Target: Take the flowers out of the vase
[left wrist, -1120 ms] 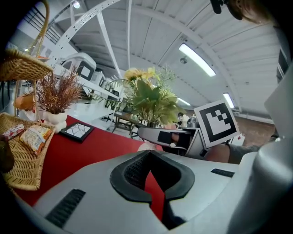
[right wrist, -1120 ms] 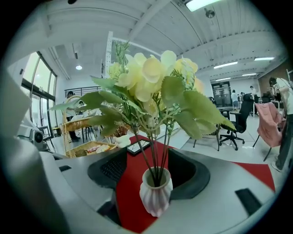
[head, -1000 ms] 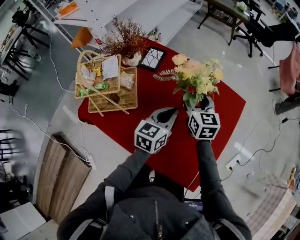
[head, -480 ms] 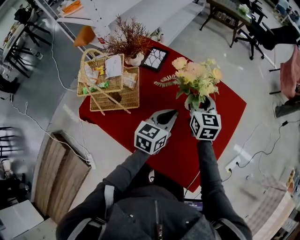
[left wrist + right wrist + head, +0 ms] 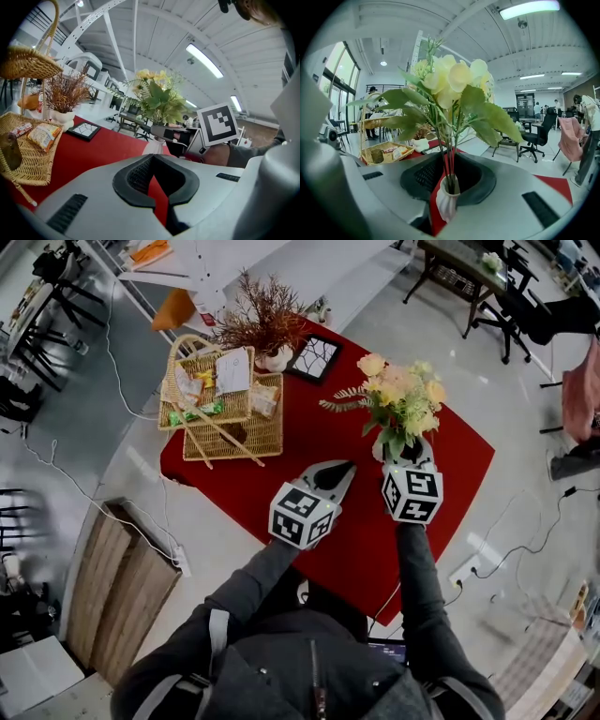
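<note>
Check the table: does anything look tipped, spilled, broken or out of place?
Nothing stands out. The vase stands upright on the red tablecloth with the flowers in it, and nothing looks spilled or broken.

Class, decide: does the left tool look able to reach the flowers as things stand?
Probably yes: the left tool is empty, with bare red cloth between it and the flowers standing in the vase.

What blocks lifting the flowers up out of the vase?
Nothing visible above the flowers. The right gripper, jaws just closing, has the vase between them, below the blooms; the left gripper is apart.
</note>
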The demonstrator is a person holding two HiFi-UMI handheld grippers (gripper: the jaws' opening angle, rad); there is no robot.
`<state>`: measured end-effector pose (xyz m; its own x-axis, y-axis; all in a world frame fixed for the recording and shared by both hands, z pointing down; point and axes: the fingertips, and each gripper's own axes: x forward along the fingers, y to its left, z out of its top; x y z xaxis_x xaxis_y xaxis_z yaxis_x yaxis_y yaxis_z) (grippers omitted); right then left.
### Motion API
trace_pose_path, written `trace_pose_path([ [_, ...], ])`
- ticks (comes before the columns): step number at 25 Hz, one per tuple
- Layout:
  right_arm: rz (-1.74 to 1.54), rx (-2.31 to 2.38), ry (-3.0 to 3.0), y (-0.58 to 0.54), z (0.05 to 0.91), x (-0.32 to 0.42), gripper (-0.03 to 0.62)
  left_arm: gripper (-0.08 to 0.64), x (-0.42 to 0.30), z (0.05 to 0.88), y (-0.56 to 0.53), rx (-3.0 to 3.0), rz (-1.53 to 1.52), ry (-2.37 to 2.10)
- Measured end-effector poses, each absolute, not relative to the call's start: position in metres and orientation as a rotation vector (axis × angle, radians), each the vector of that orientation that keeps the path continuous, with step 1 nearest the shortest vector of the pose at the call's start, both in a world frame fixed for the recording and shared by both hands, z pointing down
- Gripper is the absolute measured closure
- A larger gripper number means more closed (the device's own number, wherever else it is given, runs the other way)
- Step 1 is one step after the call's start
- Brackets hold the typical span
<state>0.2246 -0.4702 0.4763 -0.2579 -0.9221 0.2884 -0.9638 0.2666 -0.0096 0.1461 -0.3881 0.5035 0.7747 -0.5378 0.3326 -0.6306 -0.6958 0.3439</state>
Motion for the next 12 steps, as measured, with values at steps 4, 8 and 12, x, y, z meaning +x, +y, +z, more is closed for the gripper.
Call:
trace_pose_path([
  [4, 0.257, 1.757, -2.307, -0.4710, 0.4766, 0.2251, 0.534, 0.552, 0.1446, 0.5038, -0.3894, 2.514, 0.274, -0.885],
  [8, 0.263, 1.783, -2.309, -0.4712, 0.4756, 0.2273, 0.546, 0.552, 0.1434, 0.5024, -0.3906, 2.516, 0.269, -0.887],
  [12, 0.287, 1.817, -2.323, -0.4689, 0.4736, 0.2310, 0.552, 0.552, 0.1419, 0.5026, -0.3889, 2.513, 0.268, -0.889],
])
